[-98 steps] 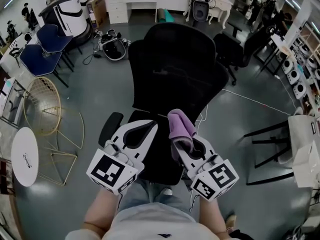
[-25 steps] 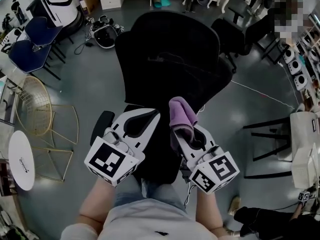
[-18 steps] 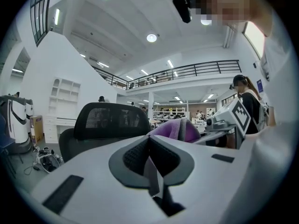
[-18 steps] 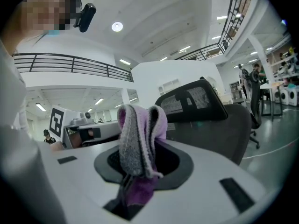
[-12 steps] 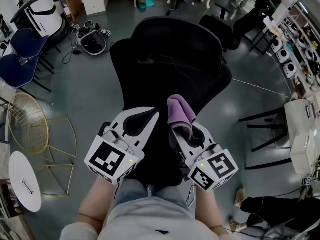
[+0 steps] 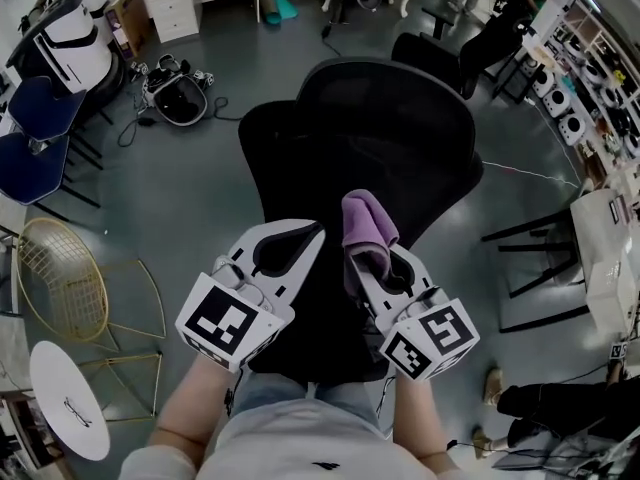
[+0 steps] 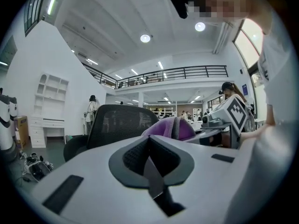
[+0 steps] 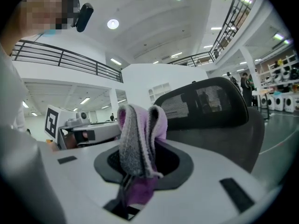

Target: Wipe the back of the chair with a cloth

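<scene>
Clamping the folded purple cloth point(image 6: 366, 224) tight in the right gripper point(image 6: 370, 260), tips pointing toward the chair's backrest point(image 6: 400, 128). Keeping the left gripper point(image 6: 292, 246) closed on nothing, alongside, above the chair's seat point(image 6: 322, 313). Shifting sideways against the chair over the last second, backrest now lying further right. Seemingly still holding short of it: lining up, not yet wiping.

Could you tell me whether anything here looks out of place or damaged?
Nothing stands out. The black chair stands upright and looks undamaged. The purple cloth is pinched in the right gripper, not yet on the backrest. The left gripper is shut on nothing.
</scene>
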The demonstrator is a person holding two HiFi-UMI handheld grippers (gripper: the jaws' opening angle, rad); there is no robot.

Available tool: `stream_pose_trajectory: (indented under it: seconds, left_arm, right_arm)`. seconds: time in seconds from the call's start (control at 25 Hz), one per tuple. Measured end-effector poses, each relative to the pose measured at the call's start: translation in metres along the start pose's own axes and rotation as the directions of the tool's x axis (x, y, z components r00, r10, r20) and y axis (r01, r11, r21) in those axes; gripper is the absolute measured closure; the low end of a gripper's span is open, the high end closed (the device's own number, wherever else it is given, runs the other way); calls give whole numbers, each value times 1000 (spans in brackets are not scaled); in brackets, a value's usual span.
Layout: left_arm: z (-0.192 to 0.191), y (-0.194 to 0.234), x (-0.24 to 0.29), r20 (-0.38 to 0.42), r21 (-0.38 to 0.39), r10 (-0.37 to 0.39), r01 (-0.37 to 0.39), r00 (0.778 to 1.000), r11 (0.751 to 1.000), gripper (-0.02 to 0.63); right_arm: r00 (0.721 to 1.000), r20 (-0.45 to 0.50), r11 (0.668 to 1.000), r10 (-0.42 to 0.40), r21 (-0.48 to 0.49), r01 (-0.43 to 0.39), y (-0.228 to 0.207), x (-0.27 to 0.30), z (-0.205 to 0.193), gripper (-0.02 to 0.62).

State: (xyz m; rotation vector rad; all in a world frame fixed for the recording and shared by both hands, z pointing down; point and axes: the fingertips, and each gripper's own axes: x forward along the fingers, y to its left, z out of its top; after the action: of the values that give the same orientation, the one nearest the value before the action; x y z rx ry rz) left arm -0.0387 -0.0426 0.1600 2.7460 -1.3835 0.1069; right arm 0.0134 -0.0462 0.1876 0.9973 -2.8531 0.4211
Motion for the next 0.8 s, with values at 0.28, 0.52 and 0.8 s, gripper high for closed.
stream_pose_trajectory:
  seconds: [0.28, 0.52, 0.8]
  left_arm:
    - [1, 26, -5, 18, -9, -43, 43, 999, 999, 593]
    - [-7, 47, -7, 8, -30, -50, 50, 999, 998, 594]
    - [-14, 66, -1, 2, -46, -48, 48, 999, 998, 594]
  right_arm:
    - [999, 5, 998, -54, -24, 54, 0, 34, 9, 488]
    - [997, 21, 996, -77, -39, 78, -13, 68, 23, 488]
    - [993, 60, 989, -100, -104, 106, -34, 105, 63, 488]
